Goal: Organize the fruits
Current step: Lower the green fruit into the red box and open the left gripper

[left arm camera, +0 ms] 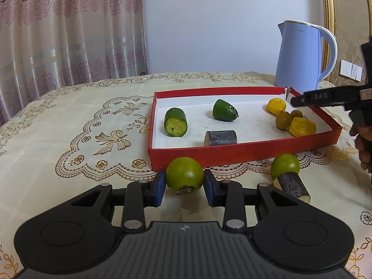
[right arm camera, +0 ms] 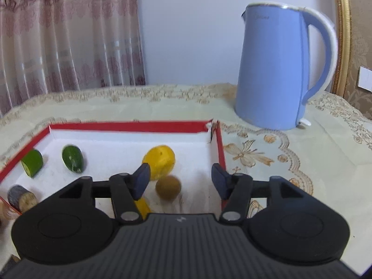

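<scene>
Left wrist view showed the left gripper (left arm camera: pixel 184 181) with jaws bracketing a green fruit (left arm camera: pixel 184 174) on the table (seemingly touching, grip unconfirmed), best squeezed across its middle, while the right gripper (right arm camera: pixel 179 180) hung with jaws apart over the red box (right arm camera: pixel 130 124).

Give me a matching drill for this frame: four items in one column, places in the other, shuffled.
Items:
1. green fruit
2. kettle
3. cucumber piece
4. wood stick

Places:
A. in the red box, left end
B. on the cloth outside the box, touching another green fruit
C. between the left gripper jaws
D. behind the box, far right corner

Pairs: 1-C, 2-D, 3-A, 4-B
</scene>
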Demonstrator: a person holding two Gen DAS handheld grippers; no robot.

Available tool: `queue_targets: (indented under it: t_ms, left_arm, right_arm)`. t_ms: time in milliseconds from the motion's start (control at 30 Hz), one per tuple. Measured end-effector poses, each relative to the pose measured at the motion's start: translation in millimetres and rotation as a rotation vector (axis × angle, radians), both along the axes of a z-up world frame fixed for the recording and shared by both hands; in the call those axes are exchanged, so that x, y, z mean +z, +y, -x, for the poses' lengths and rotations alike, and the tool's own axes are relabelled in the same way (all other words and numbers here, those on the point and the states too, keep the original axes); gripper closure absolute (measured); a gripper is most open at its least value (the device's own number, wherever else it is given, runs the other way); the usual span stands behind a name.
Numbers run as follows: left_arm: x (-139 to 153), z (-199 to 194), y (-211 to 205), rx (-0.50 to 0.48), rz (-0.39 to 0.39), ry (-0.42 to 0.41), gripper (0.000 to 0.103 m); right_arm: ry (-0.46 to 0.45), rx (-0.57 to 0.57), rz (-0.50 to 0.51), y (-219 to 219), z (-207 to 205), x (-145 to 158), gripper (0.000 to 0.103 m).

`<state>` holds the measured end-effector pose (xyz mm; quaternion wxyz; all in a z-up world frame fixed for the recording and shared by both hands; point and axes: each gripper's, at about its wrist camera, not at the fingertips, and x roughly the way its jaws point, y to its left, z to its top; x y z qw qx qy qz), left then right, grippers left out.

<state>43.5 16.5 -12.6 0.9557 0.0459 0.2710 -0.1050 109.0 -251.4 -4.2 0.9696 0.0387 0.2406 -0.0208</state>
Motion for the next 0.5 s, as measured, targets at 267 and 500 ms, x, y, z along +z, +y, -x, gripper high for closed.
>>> queue_targets:
  t_ms: [267, 500]
  left_arm:
    - [0, 0, 0, 0.003, -0.002, -0.004, 0.069]
    - [2, 4, -10, 0.016, -0.053, -0.02, 0.069]
  right_arm:
    - [-0.135, 0.092, -0.042, 11, 27, 13, 0.045]
    - [-0.112, 0.145, 0.001, 25, 28, 12, 0.037]
